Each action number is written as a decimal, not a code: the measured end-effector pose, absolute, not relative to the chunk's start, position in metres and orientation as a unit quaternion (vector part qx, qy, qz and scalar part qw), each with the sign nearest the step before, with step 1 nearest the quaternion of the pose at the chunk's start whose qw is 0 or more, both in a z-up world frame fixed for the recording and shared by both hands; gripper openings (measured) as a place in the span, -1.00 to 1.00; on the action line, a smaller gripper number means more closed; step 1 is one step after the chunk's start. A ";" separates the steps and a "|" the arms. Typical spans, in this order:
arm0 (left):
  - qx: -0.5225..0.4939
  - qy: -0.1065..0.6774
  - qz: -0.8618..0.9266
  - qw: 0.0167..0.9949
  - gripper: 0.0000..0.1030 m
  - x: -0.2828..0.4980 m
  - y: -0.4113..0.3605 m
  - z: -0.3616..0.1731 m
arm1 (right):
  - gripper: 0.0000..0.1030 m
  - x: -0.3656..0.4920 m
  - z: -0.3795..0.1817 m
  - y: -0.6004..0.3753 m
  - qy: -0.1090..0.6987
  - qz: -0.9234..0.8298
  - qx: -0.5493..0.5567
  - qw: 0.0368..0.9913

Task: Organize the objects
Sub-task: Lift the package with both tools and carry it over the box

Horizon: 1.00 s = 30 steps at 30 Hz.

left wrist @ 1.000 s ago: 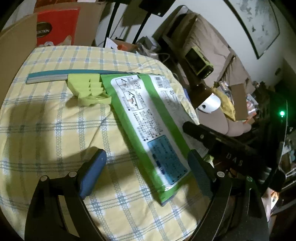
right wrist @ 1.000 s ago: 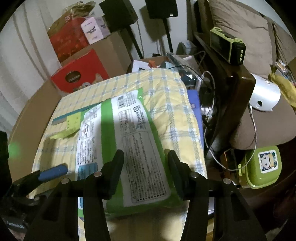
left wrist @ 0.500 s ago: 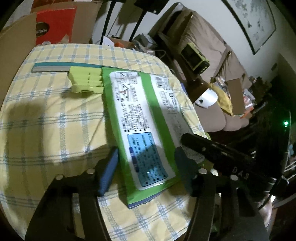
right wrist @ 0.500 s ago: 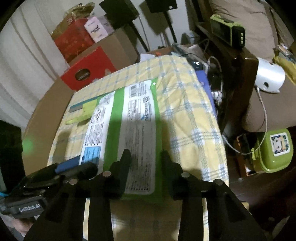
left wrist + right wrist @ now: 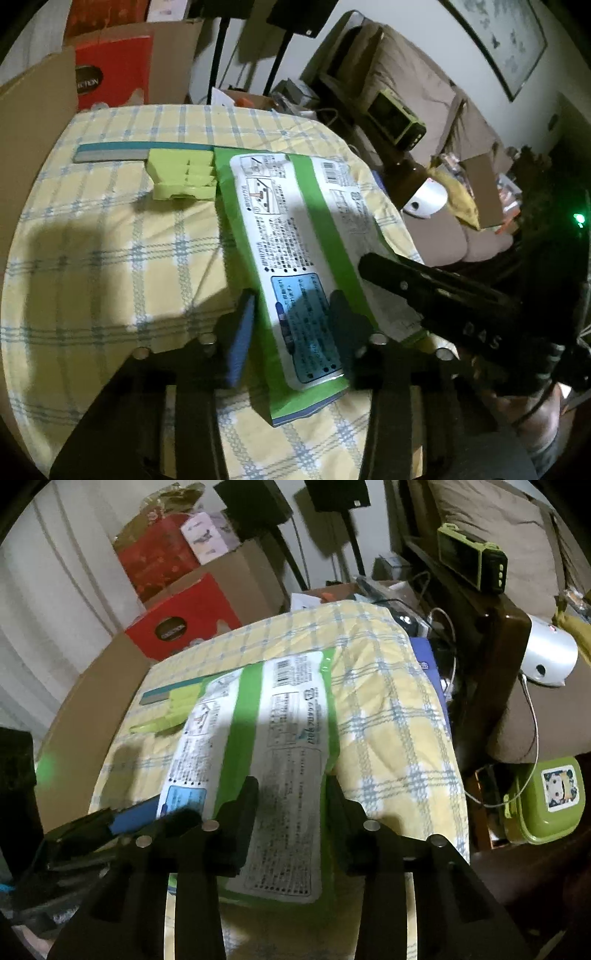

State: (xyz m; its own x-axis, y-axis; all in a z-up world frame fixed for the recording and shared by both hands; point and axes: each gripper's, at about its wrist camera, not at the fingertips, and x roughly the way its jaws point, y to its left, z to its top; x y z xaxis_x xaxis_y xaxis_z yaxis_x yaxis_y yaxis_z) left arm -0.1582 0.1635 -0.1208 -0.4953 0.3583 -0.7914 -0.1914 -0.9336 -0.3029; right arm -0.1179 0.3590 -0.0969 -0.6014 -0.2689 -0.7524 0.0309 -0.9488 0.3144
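**Both grippers lined up on the green pack**

We're at the approach/grasp step. The green-and-white pack (image 5: 295, 254) lies flat on the yellow checked cloth (image 5: 110, 258), running from frame centre down to the lower middle of the left wrist view. Its far end touches the lime plastic piece (image 5: 183, 177) in the upper left, which sits on a long teal strip (image 5: 110, 152).

Our left gripper (image 5: 291, 332) has its jaws spread, one finger each side of the pack's near corner w/ the blue pad (image 5: 240, 336) at the pack's left edge. It's not clamped; we see a gap on both sides. Our right gripper (image 5: 290, 812) is likewise spread, fingers straddling the pack's right half at the lower centre of its view, holding nothing. (Whether any finger already touches the film we can't tell; there's motion blur.)

Our guess on the next move: close both grippers on the near edge approx. together, then lift evenly. The pack looks soft & floppy, so a one-sided pull would likely fold it or drag the cloth. Also mind the lime piece at the far end, since sliding the pack fwd would shove it. Where the pack is meant to go isn't shown.
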 end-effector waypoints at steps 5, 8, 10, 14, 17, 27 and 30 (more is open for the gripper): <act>-0.471 -0.077 0.863 0.166 -0.38 -0.149 0.164 -0.116 | -0.33 -0.104 -0.092 0.349 -0.122 -0.898 0.415 0.086; -0.457 -0.075 0.869 0.175 -0.38 -0.143 0.164 -0.107 | -0.33 -0.097 -0.091 0.349 -0.125 -0.899 0.411 0.081; -0.446 -0.076 0.872 0.185 -0.38 -0.138 0.164 -0.099 | -0.32 -0.092 -0.088 0.352 -0.137 -0.900 0.406 0.082; -0.433 -0.072 0.876 0.197 -0.39 -0.131 0.167 -0.087 | -0.32 -0.082 -0.078 0.357 -0.148 -0.905 0.391 0.077; -0.421 -0.066 0.882 0.203 -0.39 -0.124 0.170 -0.077 | -0.32 -0.073 -0.066 0.358 -0.148 -0.912 0.376 0.074; -0.389 -0.082 0.890 0.223 -0.39 -0.115 0.165 -0.038 | -0.32 -0.058 -0.035 0.354 -0.155 -0.921 0.348 0.079; -0.379 -0.088 0.894 0.224 -0.39 -0.113 0.160 -0.024 | -0.32 -0.057 -0.024 0.350 -0.155 -0.924 0.340 0.085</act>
